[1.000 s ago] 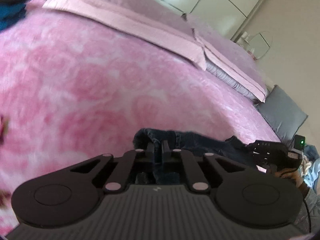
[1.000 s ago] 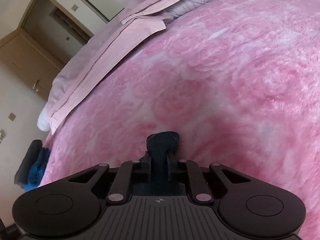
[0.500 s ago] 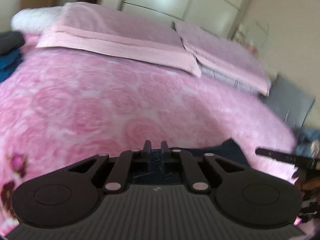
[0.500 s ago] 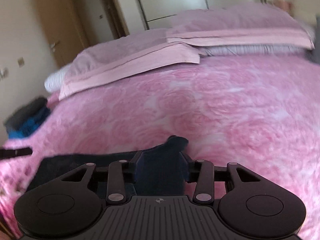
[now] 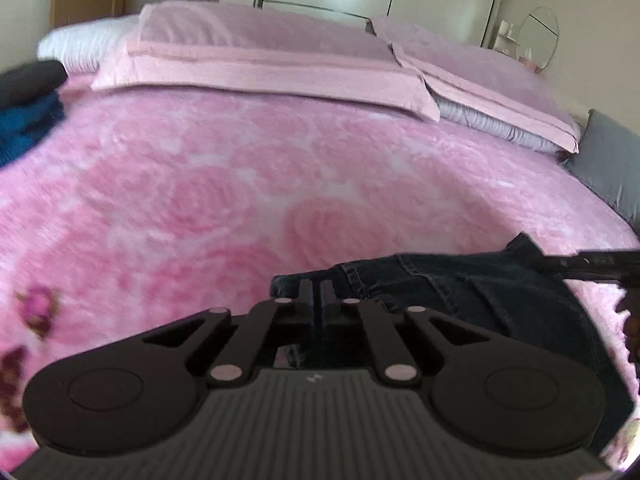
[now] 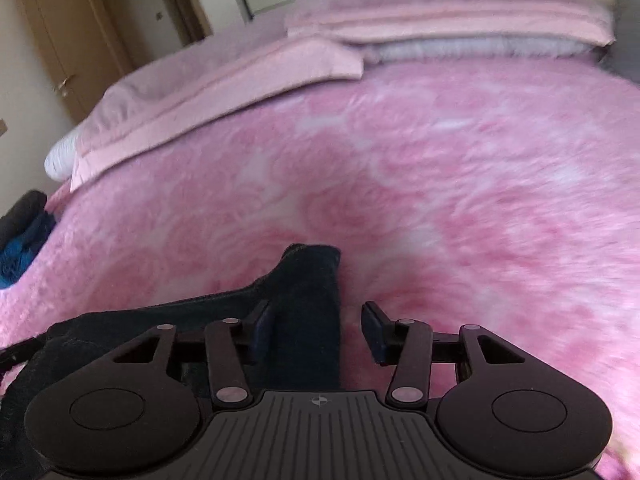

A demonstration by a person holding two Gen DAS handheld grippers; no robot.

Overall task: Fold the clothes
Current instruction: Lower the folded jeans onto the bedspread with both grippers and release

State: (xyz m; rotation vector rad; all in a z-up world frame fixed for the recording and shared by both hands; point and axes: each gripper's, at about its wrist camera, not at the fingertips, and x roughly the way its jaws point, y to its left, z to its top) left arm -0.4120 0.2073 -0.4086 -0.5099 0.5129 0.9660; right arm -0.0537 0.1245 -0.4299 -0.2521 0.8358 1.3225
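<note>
Now laying the jeans (image 5: 460, 288) down near the bed's (image 5: 280, 184) foot edge.
Left claw (image 5: 316, 286) clamped on denim; right claw (image 6: 316, 320) opening, cloth between unpressed. Next: release left, smooth flat.

The fluffy bed blanket (image 5: 240, 184) is bright pink with a paler pattern of large roses, and the two flat pillows (image 5: 260, 52) are of a soft lilac-pink with lighter pink borders. The denim jeans (image 5: 460, 284) are very dark blue with lighter stitched seams, and the plastic gripper bodies (image 6: 316, 420) are matt black.
</note>
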